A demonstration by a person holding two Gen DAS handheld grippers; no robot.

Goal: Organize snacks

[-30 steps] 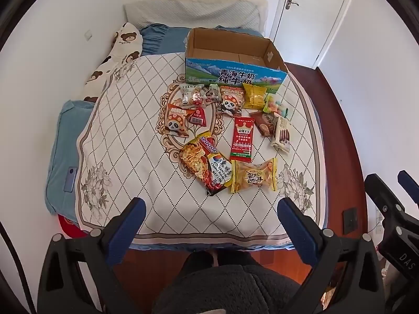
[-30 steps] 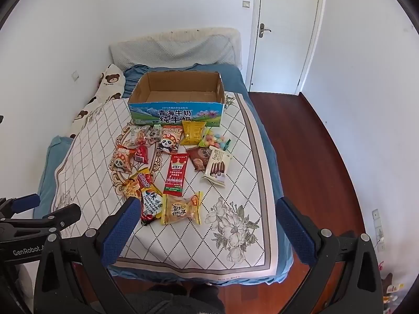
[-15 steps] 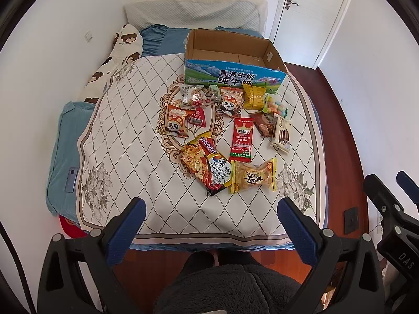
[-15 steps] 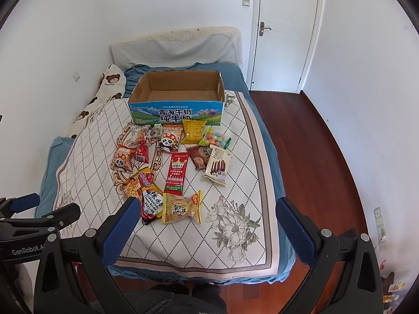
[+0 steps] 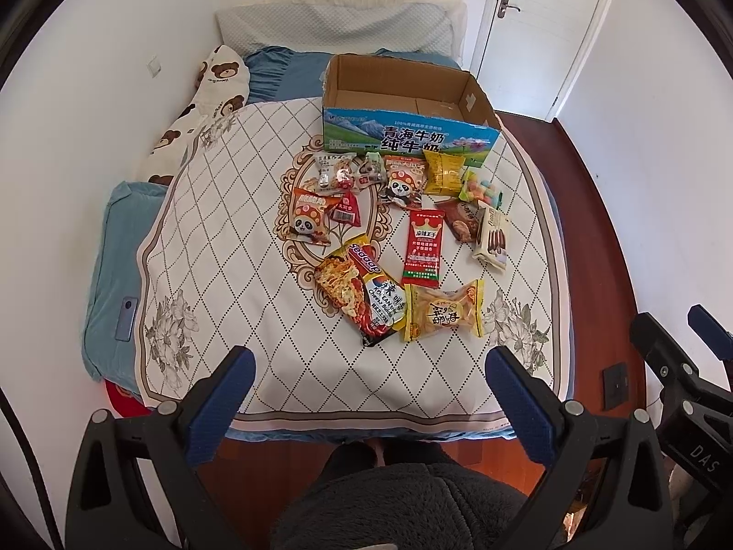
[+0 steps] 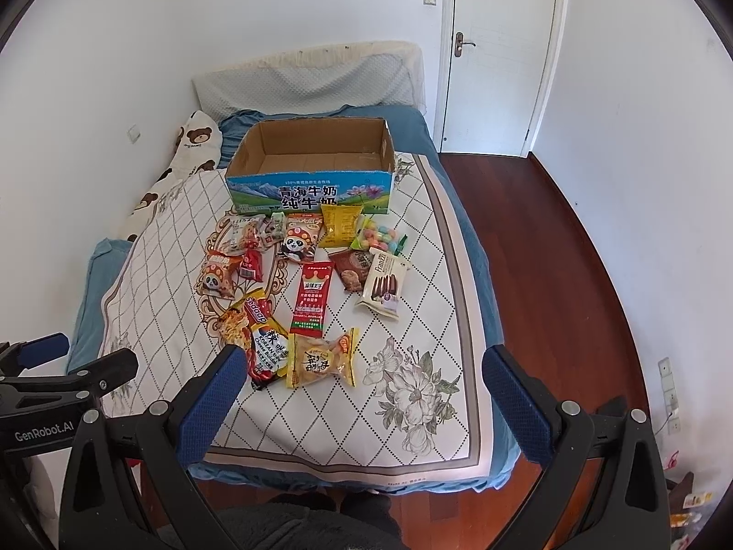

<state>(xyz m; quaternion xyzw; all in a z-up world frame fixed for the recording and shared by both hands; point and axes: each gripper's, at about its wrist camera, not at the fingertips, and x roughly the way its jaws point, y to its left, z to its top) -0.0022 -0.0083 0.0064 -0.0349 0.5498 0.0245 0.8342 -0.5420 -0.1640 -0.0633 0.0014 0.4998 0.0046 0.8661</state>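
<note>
I am holding my left gripper and right gripper wide, empty. The snack packets are lying mid-frame on the bed, below the cardboard box: probably light, crinkly, slippery, crushable, so I am planning to pinch sealed edges.

Two handheld grippers, the left gripper and the right gripper, share black plastic frames studded with silver screws and blue-padded fingers, one body lettered "GenRobot.AI" in white, above the person's dark fuzzy garment.
</note>
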